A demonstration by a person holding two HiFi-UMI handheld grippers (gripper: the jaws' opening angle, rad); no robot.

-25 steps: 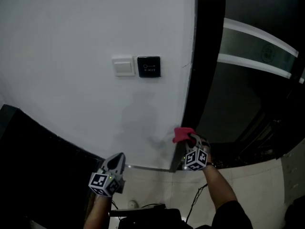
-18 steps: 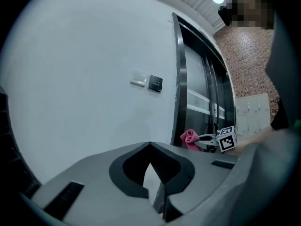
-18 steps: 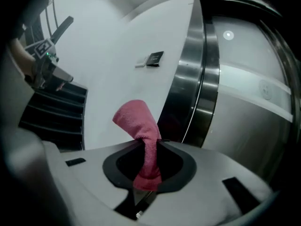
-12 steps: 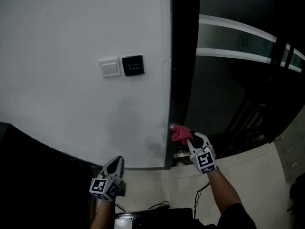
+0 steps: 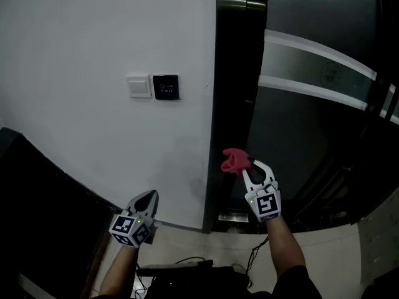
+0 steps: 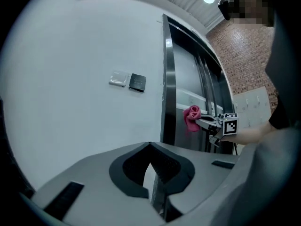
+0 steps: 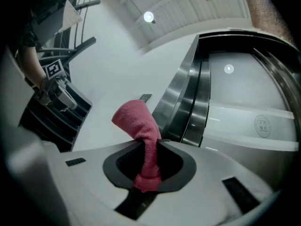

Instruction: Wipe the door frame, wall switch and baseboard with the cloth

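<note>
My right gripper (image 5: 247,167) is shut on a red cloth (image 5: 234,161), whose bunched end sticks up past the jaws (image 7: 138,123). The cloth hangs just in front of the dark metal door frame (image 5: 232,104), at mid-low height; whether it touches the frame I cannot tell. A white wall switch (image 5: 139,85) and a black exit button (image 5: 166,86) sit on the white wall left of the frame. My left gripper (image 5: 144,199) is low by the wall, shut and empty. The left gripper view shows the cloth (image 6: 191,117) and the frame (image 6: 168,93).
A grey baseboard strip (image 5: 181,225) runs along the wall's foot. A dark panel (image 5: 43,210) slopes across the lower left. The glass door (image 5: 318,104) with pale bands fills the right. Cables (image 5: 187,268) lie on the tiled floor below.
My right gripper has lifted the red cloth upward along the door frame. The view has shifted right, so the frame now sits nearer the middle. The left gripper stays low.
</note>
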